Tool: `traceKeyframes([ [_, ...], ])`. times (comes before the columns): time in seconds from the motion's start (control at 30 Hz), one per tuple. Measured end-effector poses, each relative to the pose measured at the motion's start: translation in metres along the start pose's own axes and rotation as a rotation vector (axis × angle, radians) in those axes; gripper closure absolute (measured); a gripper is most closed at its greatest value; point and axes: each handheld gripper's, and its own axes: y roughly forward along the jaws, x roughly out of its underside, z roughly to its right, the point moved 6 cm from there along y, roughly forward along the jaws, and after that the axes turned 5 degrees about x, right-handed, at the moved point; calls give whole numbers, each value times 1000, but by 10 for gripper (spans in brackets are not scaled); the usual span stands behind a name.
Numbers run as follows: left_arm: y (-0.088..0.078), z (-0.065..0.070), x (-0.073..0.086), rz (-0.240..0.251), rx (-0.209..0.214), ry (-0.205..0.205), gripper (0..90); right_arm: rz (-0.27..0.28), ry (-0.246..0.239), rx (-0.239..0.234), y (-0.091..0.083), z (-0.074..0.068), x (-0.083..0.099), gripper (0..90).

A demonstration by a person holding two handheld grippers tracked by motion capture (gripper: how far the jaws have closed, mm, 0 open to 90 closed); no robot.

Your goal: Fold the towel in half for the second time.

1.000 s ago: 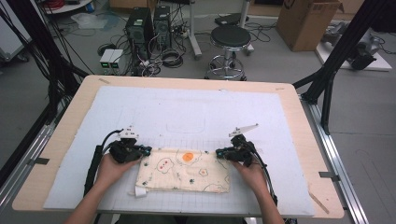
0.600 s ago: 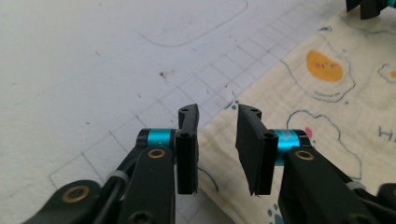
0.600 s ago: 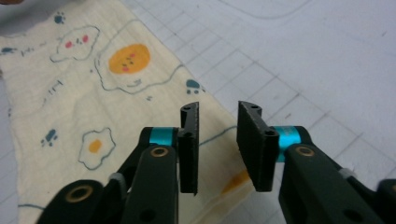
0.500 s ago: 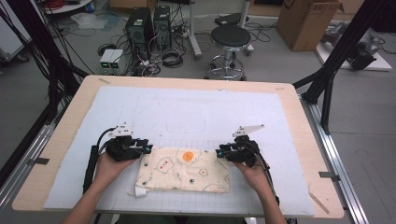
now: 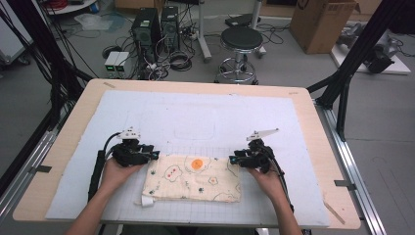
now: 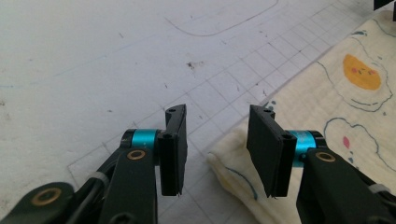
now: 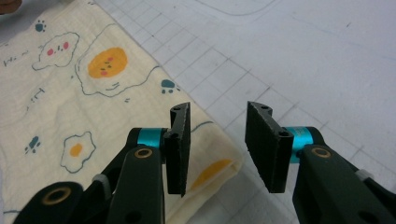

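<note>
The folded cloth [image 5: 192, 178] lies flat on the near part of the white mat [image 5: 205, 117], in front of me and between my two hands. It is cream with fried-egg and paw prints, and it reads as a tidy rectangle with doubled edges, so I judge the folding done or close to it. A small tag [image 5: 145, 201] sticks out at its near left corner.

My left gripper [image 5: 154, 155] sits at the cloth's far left corner. Its jaws have just been opening and now stand apart at a middling width. In the left gripper view the cloth's corner [image 6: 233, 170] lies below the gap, but neither pad presses on it. My right gripper [image 5: 234, 159] is at the far right corner in the same condition: jaws just opened, part-way wide, the folded corner [image 7: 219, 170] under them and free.

So I have let go of both corners, and the cloth rests on its own. What may be left, as I judge it, is to draw both hands away, or to take a fresh grip if another fold is wanted. Beyond the cloth the mat is bare out to the table's wooden edge [image 5: 195, 86].
</note>
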Motion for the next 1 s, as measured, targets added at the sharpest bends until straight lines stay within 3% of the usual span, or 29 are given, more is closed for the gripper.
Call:
traceKeyframes([
  [0.33,4,3,5,-40,34,6,710,-58,-3,14,5,2,6,658],
  [0.5,5,8,6,-62,47,34,821,-78,-1,-3,5,0,8,770],
  [0.6,4,8,5,-67,38,43,840,-87,3,-26,4,-1,8,841],
  [0.8,1,4,-1,-33,0,33,847,-77,8,-30,3,-1,2,853],
  [1.0,0,2,-7,-15,0,23,848,-74,3,-25,4,4,-6,854],
])
